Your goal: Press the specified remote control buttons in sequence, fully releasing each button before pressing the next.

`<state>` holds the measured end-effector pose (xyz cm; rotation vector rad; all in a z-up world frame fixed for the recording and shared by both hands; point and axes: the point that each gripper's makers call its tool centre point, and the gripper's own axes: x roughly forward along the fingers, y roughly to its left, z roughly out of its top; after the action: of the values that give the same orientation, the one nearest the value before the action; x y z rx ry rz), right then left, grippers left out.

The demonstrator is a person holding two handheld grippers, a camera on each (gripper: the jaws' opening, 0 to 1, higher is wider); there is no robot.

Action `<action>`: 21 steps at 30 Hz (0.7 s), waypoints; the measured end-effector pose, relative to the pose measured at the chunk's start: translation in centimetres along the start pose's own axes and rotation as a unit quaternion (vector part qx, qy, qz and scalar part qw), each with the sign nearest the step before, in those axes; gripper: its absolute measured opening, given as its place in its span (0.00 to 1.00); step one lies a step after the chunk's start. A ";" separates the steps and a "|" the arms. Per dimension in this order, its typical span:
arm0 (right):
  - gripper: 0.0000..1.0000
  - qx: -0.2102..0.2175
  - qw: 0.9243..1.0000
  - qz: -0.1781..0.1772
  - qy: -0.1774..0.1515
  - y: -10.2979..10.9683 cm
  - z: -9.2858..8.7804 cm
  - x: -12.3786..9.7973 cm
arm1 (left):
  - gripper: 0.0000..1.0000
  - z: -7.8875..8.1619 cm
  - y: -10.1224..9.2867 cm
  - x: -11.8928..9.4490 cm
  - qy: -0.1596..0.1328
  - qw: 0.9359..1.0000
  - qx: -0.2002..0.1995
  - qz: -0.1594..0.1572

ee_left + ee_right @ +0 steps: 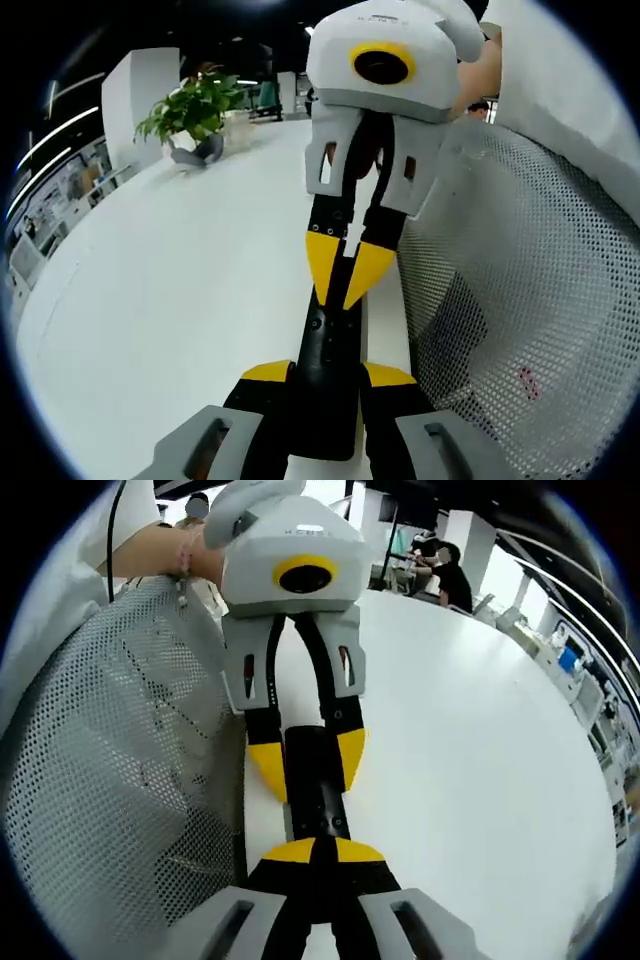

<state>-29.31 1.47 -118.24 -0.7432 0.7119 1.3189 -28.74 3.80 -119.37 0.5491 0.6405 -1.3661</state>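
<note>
Remote control [328,385], a long black bar, lies at lower centre of the left gripper view, clamped between the left gripper's [328,375] yellow-tipped jaws, which are closed against its two long sides. At its far end the right gripper [347,268] comes down from the top of the frame with its yellow tips drawn together into a point on or just over the remote's upper face.

In the right gripper view the same remote [318,790] sits at centre frame. The right gripper's [316,852] own jaws rise from the bottom and meet tip to tip, grasping nothing, over the near end, while the left gripper [308,760] straddles the far end from above, one yellow tip on each side.

Progress cannot be read from these frames. A press looks to be in hand or about to start, but the buttons are too dark and small to tell apart, so which one is targeted, and how many remain, is unclear. Whether the pointed tips actually touch the remote is also uncertain.

A white table [180,300] carries everything. A white mesh screen [520,300] blocks the right of the left gripper view, and a potted plant [190,112] stands upper left.
</note>
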 end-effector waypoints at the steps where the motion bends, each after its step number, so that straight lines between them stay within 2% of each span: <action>1: 0.01 -0.006 1.000 0.000 0.002 0.0 0.1 0.0 | 0.25 0.0 0.0 0.0 0.000 1.000 0.000 0.000; 7: 0.00 -0.015 1.000 -0.013 0.010 -0.1 0.2 0.1 | 0.25 0.0 0.0 -0.1 -0.005 1.000 -0.004 0.004; 15: 0.00 -0.014 1.000 0.006 0.022 0.0 0.2 0.2 | 0.25 0.0 0.0 -0.1 -0.007 1.000 -0.004 0.004; 21: 0.00 0.004 0.998 0.018 0.062 -0.2 0.2 0.5 | 0.25 0.0 0.1 -0.1 -0.005 1.000 -0.003 0.003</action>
<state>-29.09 1.95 -118.51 -0.8143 0.8317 1.3102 -28.69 3.87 -119.28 0.5395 0.6334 -1.3595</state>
